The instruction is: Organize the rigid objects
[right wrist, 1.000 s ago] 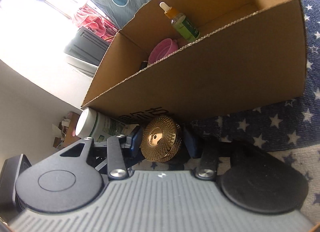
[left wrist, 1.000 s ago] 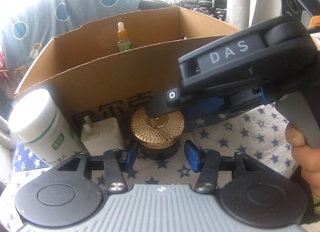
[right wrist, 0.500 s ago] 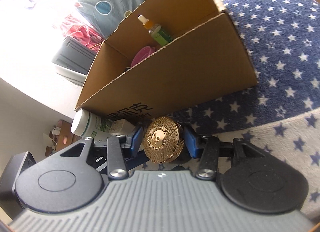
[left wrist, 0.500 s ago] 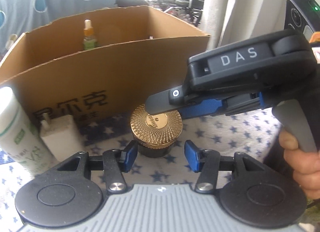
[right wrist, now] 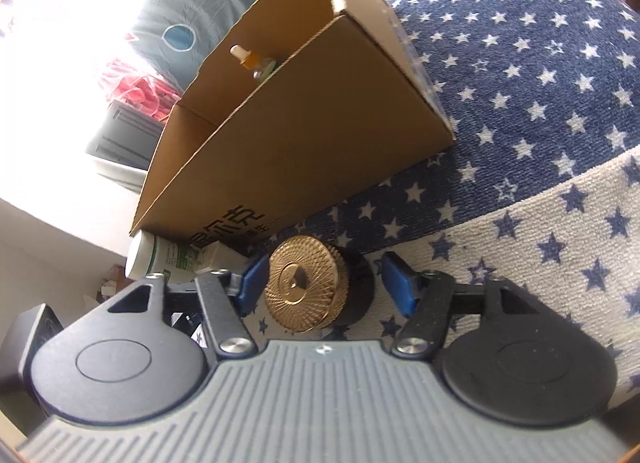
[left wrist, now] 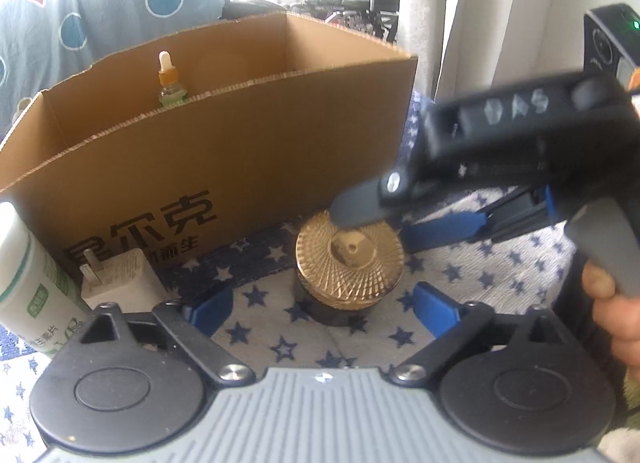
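A black jar with a ribbed gold lid (left wrist: 350, 263) stands on the star-print cloth in front of the cardboard box (left wrist: 224, 143). My left gripper (left wrist: 324, 309) straddles it, jaws opening wide, with clear gaps on both sides. The black housing (left wrist: 500, 135) of my right gripper reaches in from the right, above the lid. In the right wrist view the jar (right wrist: 302, 283) sits between the blue fingers of my right gripper (right wrist: 324, 281). Those jaws are opening too, and the right-hand pad is off the jar.
A white bottle with a green label (left wrist: 24, 275) and a white charger plug (left wrist: 120, 283) stand left of the jar, against the box front. A dropper bottle (left wrist: 170, 79) stands inside the box. A hand (left wrist: 612, 303) holds the right gripper's trigger.
Both pairs of fingers, which sat close against the jar, have spread apart. The right gripper has drawn back to the right, and the box has slid left in the left wrist view.
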Motion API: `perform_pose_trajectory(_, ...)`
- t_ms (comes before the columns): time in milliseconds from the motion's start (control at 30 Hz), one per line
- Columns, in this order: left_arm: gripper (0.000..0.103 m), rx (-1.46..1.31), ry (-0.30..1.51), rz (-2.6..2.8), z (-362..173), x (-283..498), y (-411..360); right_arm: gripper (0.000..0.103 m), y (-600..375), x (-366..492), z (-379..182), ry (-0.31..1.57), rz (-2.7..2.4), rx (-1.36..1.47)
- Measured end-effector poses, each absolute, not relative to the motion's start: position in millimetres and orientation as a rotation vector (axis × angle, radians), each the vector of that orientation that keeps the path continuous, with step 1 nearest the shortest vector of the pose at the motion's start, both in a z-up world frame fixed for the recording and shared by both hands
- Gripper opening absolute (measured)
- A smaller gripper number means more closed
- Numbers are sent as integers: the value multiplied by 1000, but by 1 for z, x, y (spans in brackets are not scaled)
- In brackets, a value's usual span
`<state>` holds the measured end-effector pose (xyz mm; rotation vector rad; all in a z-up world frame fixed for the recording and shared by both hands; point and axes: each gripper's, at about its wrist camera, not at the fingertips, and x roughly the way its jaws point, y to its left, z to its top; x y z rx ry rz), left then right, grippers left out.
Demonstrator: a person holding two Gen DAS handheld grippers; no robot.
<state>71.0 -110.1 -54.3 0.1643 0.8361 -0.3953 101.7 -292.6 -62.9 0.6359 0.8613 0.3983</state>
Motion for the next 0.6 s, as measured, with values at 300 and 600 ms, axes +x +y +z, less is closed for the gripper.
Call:
perform_pose_trajectory(300, 103, 174, 852, -431, -76, 74, -111, 84, -314, 107, -82, 847, 405, 780)
perform_pose_trajectory(600, 103, 179, 819, -420, -82, 59, -113, 99, -319, 101, -93, 806, 456, 854)
